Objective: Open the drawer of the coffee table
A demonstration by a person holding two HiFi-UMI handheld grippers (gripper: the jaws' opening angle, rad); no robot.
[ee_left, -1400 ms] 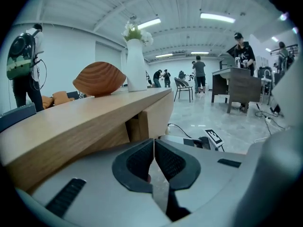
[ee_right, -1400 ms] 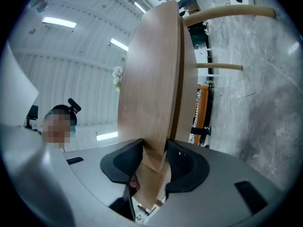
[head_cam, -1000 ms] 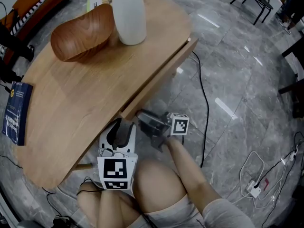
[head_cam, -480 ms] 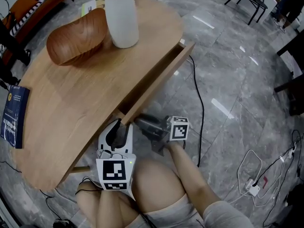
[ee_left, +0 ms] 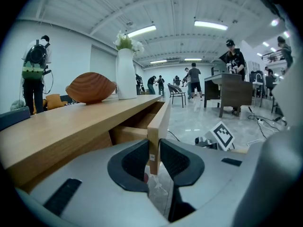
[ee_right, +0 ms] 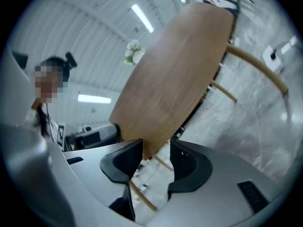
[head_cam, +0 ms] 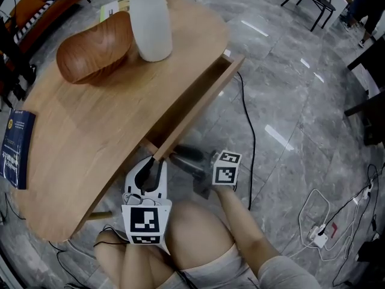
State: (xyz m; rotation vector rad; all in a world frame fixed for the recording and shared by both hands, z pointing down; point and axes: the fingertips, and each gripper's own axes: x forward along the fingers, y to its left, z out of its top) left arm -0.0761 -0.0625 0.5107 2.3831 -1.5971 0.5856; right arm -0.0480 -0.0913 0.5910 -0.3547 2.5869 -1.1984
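Since a second ago the drawer (head_cam: pixel 201 104) stands farther out from the coffee table (head_cam: pixel 90 125), and its upper-right end is clear of the edge. The marker cube on the right gripper (ee_right: pixel 156 160) has rolled.

Progress: drawer partly open, running diagonally through frame centre. Judged roughly halfway, with more pull left.

Left gripper (ee_left: pixel 154 150): jaws closing on the near end of the drawer front, pads against both faces.

Right gripper: jaws apart, nothing between them, idle at lower centre of the head view.

Writing: blue book (head_cam: pixel 17 149) at the left edge carries print too small to read. Small sticker (ee_left: pixel 152 157) on the drawer end is illegible.
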